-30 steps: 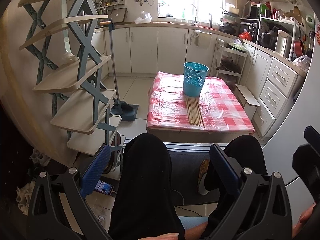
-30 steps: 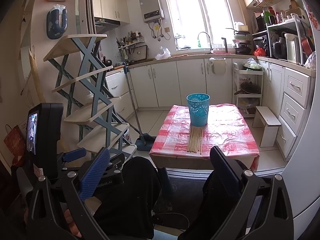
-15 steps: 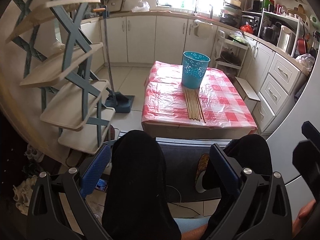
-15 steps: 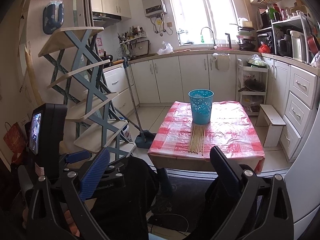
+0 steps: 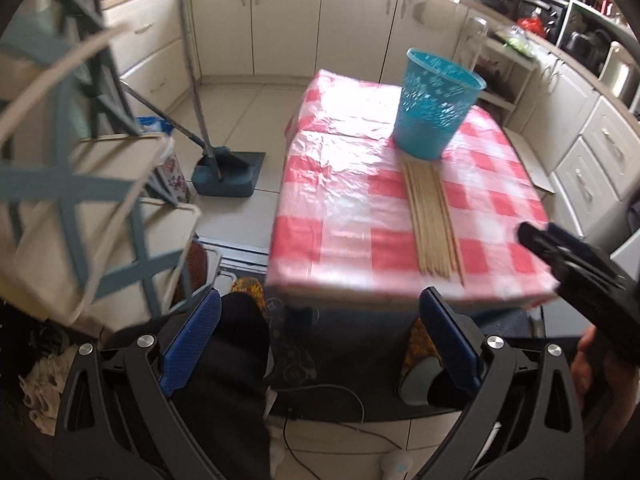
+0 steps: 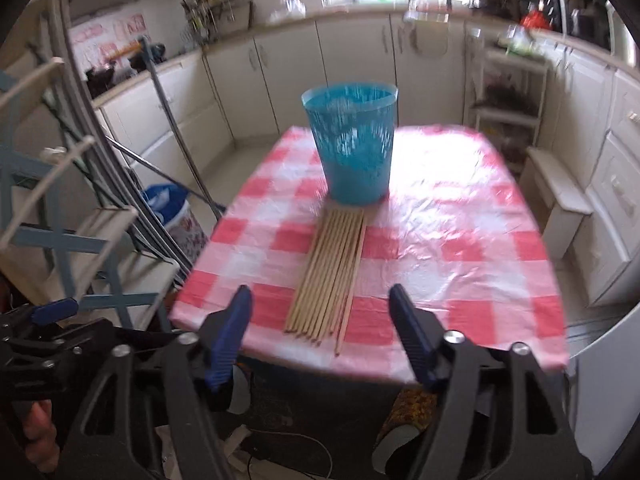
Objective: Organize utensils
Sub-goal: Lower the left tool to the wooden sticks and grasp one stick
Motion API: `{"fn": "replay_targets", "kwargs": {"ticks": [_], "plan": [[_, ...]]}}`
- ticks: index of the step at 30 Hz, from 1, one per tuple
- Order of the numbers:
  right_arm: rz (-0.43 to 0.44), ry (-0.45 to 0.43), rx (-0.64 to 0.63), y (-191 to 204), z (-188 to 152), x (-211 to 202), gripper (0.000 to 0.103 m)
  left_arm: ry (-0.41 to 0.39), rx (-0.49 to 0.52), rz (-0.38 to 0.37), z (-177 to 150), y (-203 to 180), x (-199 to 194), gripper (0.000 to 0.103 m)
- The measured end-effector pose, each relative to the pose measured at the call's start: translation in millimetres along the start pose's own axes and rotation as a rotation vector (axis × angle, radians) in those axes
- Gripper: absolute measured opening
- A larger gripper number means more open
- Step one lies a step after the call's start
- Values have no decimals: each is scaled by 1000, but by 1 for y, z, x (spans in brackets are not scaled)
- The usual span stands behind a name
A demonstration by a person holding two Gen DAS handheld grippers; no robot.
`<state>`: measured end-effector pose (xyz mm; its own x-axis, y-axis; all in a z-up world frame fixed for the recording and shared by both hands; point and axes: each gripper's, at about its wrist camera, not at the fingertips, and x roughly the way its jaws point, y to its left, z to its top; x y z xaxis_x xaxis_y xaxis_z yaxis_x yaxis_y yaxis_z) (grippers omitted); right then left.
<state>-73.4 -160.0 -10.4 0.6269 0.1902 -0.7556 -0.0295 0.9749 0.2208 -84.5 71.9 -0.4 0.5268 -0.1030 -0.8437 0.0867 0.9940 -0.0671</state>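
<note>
On the checkered tabletop (image 6: 440, 248), wooden chopsticks (image 6: 332, 276) lie bundled, touching a teal basket (image 6: 352, 144). Right gripper (image 6: 320, 312) fingers have just been closing, half-spread, nothing between. Left gripper (image 5: 320, 320) fingers stand wide, empty.

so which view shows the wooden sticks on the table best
The right wrist view. The wooden sticks lie near the middle of the frame, running from the blue basket toward the camera, with their near ends visible separately. In the left wrist view the sticks sit off to the right, at an angle and more blurred.
</note>
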Motion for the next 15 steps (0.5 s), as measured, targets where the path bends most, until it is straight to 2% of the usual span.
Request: {"fn": "replay_targets", "kwargs": {"ticks": [1, 4, 6, 9, 10, 15], "plan": [[6, 32, 15, -8, 5, 19, 46, 11, -2, 7, 8, -3, 15, 95], [4, 113, 73, -30, 19, 71, 33, 34, -9, 23, 36, -14, 59, 95], [-10, 135, 71, -36, 26, 91, 29, 48, -2, 46, 54, -23, 87, 95], [-38, 150, 43, -38, 32, 107, 26, 61, 16, 53, 77, -35, 119, 95], [-19, 166, 17, -40, 33, 112, 24, 67, 24, 54, 82, -38, 127, 95], [-51, 148, -56, -34, 40, 121, 16, 108, 54, 50, 105, -58, 170, 95]]}}
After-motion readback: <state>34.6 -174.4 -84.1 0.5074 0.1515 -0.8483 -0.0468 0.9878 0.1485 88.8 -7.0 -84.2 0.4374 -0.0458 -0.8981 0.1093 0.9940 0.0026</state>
